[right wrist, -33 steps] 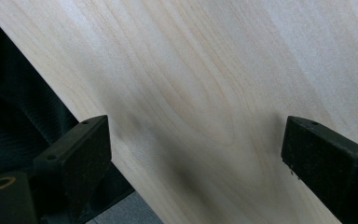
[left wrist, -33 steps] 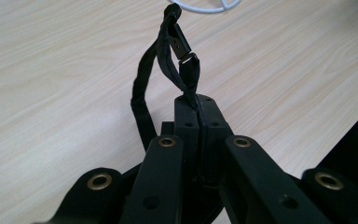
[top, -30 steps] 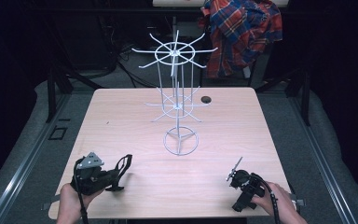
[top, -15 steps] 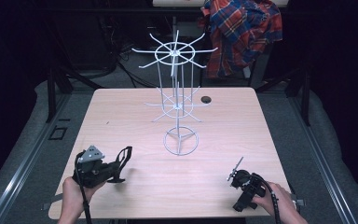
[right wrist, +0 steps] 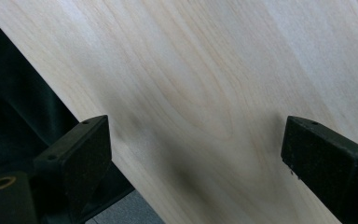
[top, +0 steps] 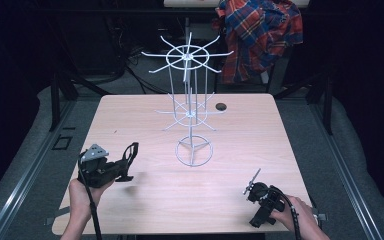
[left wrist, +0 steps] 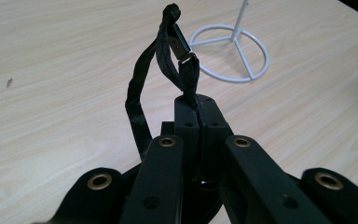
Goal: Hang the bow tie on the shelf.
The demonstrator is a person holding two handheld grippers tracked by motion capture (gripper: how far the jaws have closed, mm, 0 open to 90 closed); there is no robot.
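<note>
Gripping a black strap, the left hand-held gripper has lifted slightly.

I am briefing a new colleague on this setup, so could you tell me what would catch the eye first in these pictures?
First the tall white wire rack, standing mid-table with spokes fanning from its two tiers. Next, the left gripper near the table's left front, shut on a black strap that loops above its jaws. Behind the table hangs a red plaid shirt.

dark lab: framed test table
</note>
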